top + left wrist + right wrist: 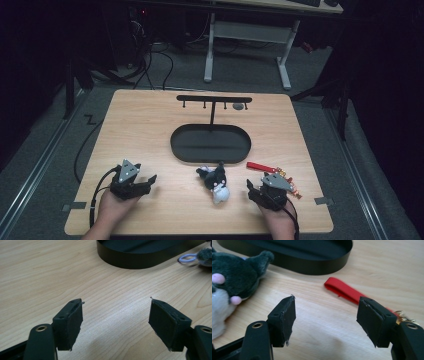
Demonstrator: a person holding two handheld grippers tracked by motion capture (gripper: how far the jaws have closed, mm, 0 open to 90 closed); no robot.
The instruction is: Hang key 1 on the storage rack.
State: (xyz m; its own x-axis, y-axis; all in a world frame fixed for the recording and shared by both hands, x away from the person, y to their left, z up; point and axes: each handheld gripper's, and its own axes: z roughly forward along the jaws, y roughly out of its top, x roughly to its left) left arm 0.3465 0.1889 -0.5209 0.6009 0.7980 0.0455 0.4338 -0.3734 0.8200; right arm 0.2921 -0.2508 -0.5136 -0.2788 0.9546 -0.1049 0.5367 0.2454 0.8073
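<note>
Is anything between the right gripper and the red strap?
Nothing visible. The right gripper stands open over bare table, the red strap just beyond its jaws; the plush toy lies off to the side.

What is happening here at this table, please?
A person holds a two-jaw gripper in each hand, low over the near edge of a wooden table. The left gripper and the right gripper are both open, with nothing between their fingers. Between them lies a small plush toy, and a red strap with a metal clasp lies just in front of the right gripper. Beyond stands a black stand with an oval tray and a hook bar. Nothing is grasped yet.
</note>
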